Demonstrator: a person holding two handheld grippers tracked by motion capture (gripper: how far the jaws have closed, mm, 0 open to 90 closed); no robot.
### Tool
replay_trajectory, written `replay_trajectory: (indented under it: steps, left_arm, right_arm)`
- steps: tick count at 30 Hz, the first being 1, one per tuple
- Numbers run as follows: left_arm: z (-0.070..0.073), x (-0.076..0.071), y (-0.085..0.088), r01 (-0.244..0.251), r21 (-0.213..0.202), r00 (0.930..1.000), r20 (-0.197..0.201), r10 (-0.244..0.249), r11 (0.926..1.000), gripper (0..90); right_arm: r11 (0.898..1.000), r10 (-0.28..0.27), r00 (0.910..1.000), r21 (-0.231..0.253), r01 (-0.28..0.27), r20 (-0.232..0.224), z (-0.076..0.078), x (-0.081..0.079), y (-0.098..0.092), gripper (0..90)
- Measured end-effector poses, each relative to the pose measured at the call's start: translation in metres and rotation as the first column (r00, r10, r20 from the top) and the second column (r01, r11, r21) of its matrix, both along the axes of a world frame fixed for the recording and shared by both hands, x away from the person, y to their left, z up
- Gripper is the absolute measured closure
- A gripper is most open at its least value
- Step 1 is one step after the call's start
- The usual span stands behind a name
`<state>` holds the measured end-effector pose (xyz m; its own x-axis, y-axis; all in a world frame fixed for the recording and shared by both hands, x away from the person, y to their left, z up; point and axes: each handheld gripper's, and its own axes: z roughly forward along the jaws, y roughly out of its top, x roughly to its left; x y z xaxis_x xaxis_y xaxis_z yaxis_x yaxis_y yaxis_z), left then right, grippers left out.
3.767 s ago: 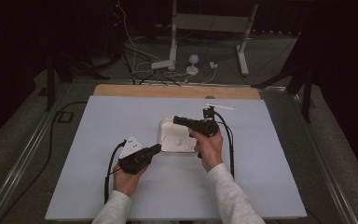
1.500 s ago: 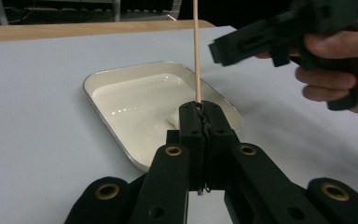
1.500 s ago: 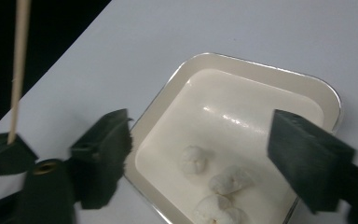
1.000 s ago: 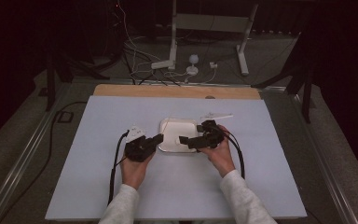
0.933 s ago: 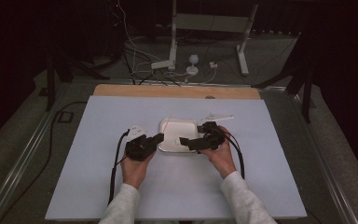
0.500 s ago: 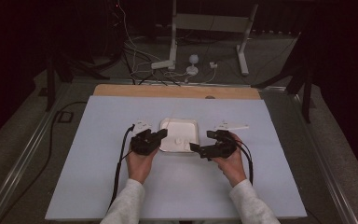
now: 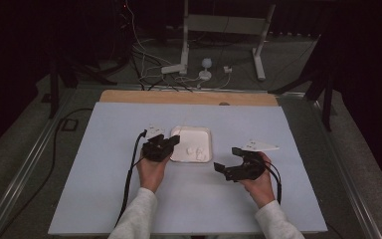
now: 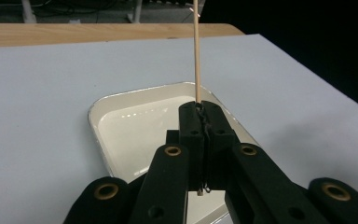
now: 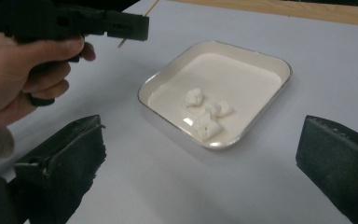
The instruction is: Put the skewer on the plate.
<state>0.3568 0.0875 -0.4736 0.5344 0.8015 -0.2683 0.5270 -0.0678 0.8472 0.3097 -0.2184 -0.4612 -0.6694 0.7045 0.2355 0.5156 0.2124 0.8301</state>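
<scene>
Skewer [image 8: 197,51], a thin wooden stick, is clamped between the closed jaws of the left tool [image 8: 200,119] and stands up out of them, its upper end running out of the top of the left gripper view. That tool, held in the person's left hand [image 7: 151,169], sits at the left edge of a shallow white tray [image 7: 205,133] lying near the middle of the pale bench [image 7: 104,164]; in the right gripper view the left tool [image 9: 121,24] hangs just beyond the tray's [image 9: 261,123] far corner, with the skewer's [image 9: 150,8] end poking out on both sides of the jaws. Three small white lumps [image 9: 207,114] lie together in the tray, toward its right side in the high view, and nothing touches them. The right tool [image 7: 227,160], in the right hand [image 7: 258,181], is off to the right of the tray and well clear of it, its jaws spread wide apart and holding nothing; its own view looks between the two black pads [image 9: 70,154] at the tray and the lumps. A strip of bare wood [image 7: 189,97] edges the bench at the far side.
</scene>
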Motion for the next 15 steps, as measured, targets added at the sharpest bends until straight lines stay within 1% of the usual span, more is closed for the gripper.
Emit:
replay_trajectory:
  steps: [2, 6, 8, 11, 13, 15]
  left_arm:
    - [-0.001, 0.002, -0.001, -0.004, 0.007, 1.0, -0.004, 0.004, 1.0, 89.7]
    - [-0.003, 0.006, -0.003, -0.009, 0.034, 0.9999, -0.01, 0.01, 0.9994, 89.6]
    - [-0.005, 0.008, -0.004, -0.012, 0.039, 0.9998, -0.015, 0.013, 0.9992, 89.6]
    - [-0.007, 0.01, -0.005, -0.015, 0.044, 0.9996, -0.023, 0.016, 0.9989, 89.6]
    - [-0.01, 0.012, -0.007, -0.014, 0.043, 0.9993, -0.034, 0.015, 0.999, 89.3]
    - [-0.012, 0.014, -0.008, -0.016, 0.049, 0.9989, -0.044, 0.018, 0.9987, 89.3]
  right_arm:
    - [1.0, -0.006, 1.0, 0.001, 0.006, 0.003, -0.002, -0.002, -0.003, 0.8]
    - [1.0, -0.02, 0.9998, 0.003, 0.02, 0.007, -0.004, -0.007, -0.009, 0.0]
    - [1.0, -0.023, 0.9997, 0.005, 0.023, 0.01, -0.004, -0.01, -0.013, 0.0]
    - [1.0, -0.02, 0.9995, -0.009, 0.02, 0.023, -0.005, -0.015, -0.017, 0.0]
    - [1.0, -0.021, 0.9994, -0.017, 0.022, 0.029, -0.005, -0.018, -0.02, 0.0]
    - [1.0, -0.026, 0.9991, -0.015, 0.026, 0.033, -0.005, -0.021, -0.023, 0.0]
